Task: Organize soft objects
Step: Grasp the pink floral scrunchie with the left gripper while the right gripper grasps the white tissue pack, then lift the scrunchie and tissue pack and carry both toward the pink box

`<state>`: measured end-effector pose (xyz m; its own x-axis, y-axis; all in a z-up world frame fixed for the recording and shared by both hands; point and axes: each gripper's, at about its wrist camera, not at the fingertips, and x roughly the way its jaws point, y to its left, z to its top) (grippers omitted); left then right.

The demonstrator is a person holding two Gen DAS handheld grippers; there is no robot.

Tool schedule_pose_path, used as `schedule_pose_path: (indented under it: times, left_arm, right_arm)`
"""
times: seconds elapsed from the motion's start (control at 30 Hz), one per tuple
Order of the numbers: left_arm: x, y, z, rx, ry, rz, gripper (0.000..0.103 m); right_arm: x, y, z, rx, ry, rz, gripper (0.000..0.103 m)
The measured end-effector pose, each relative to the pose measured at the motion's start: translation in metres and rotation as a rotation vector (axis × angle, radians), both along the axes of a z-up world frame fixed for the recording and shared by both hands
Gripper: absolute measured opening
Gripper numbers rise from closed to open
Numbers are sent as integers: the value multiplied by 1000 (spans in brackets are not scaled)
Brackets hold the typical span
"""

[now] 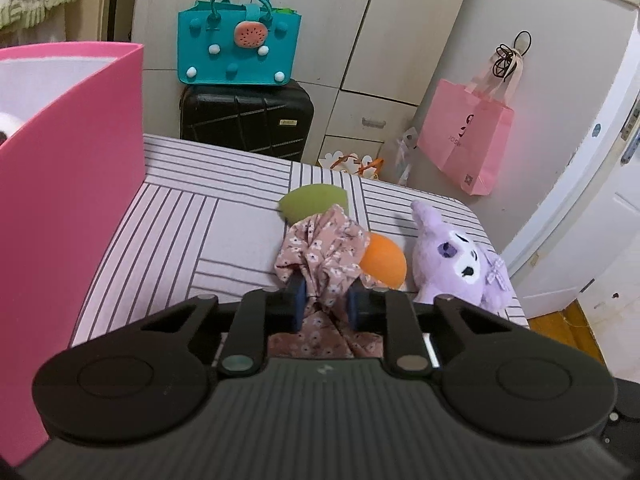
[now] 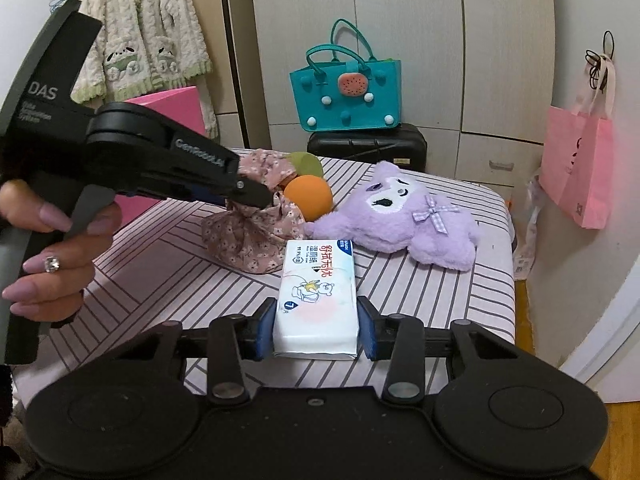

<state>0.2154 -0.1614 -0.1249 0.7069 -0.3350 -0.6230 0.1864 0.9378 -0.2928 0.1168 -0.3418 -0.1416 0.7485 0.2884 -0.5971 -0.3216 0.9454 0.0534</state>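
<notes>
On the striped tabletop (image 1: 192,220) lies a pink floral cloth (image 1: 324,248), and my left gripper (image 1: 326,300) is shut on a bunched fold of it. The right wrist view shows that same left gripper (image 2: 256,196), in a person's hand, biting the cloth (image 2: 248,240). My right gripper (image 2: 317,320) is shut on a white wet-tissue pack (image 2: 320,280), with a blue pad against each long side. Beside the cloth sit an orange ball (image 1: 386,260), a green soft piece (image 1: 308,202) and a purple plush toy (image 1: 452,264).
A tall pink bin (image 1: 72,200) stands at the table's left. Behind the table a teal felt bag (image 1: 236,48) rests on a black suitcase (image 1: 248,120). A pink paper bag (image 1: 468,140) hangs on the right wall, next to a white door (image 1: 600,200).
</notes>
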Motion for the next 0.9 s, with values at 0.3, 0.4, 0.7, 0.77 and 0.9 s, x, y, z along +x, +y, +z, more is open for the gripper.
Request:
schedule_pose_path:
  times: [0.3,0.4,0.7,0.77,0.9]
  left_arm:
    - [-20,14,4,-27,26,-39,15]
    - [-27,13,6,-6,16,-49,15]
    - [-20,3,-7,39,23,-25,47]
    - [-19,-1,-10,59,25,-27,49]
    - [-25,-12,-14,114,-20,-19,51]
  right_arm:
    - [-4,2,4,-11,7,-2,46]
    - [-5,2,4,-20,10,-4,46]
    - [-1,4,1,-23,16,-18,53]
    - [0,5,0,-24,14,-18,56]
    - [-3,9,-3,-39,-3,-26,57]
